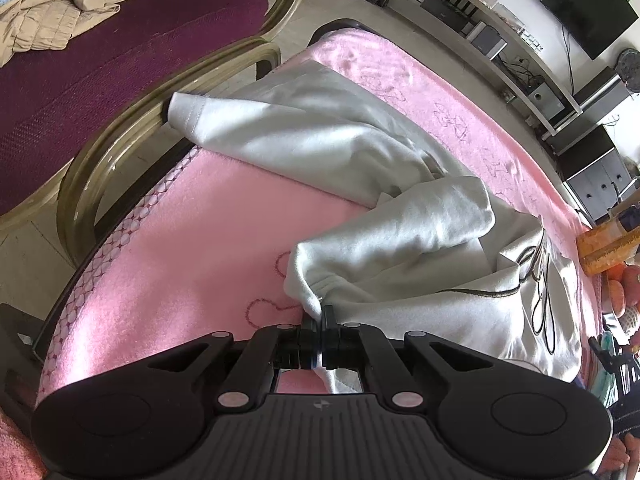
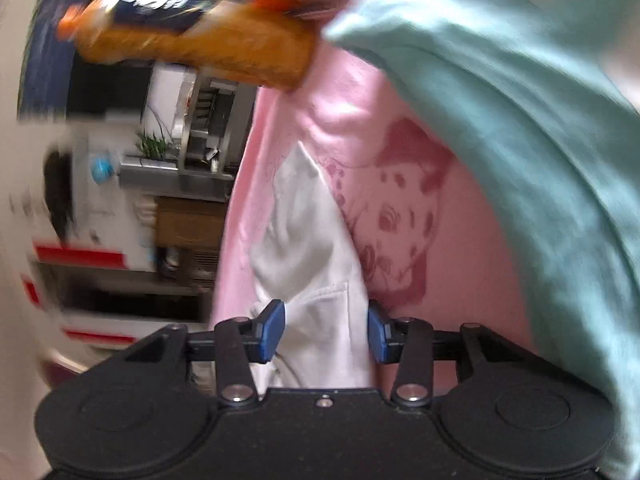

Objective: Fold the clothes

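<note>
The left gripper (image 1: 322,322) pinches the white hoodie (image 1: 360,184) cuff; the right gripper (image 2: 326,330) is open around white cloth, so that side could slip off the pink blanket (image 1: 192,216)

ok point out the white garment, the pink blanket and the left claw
white garment (image 1: 320,140): left wrist view, on the flat upper panel.
pink blanket (image 1: 180,240): left wrist view, on a bare stretch near its patterned edge.
left claw (image 1: 320,322): left wrist view, between the tips pinching the garment.
</note>
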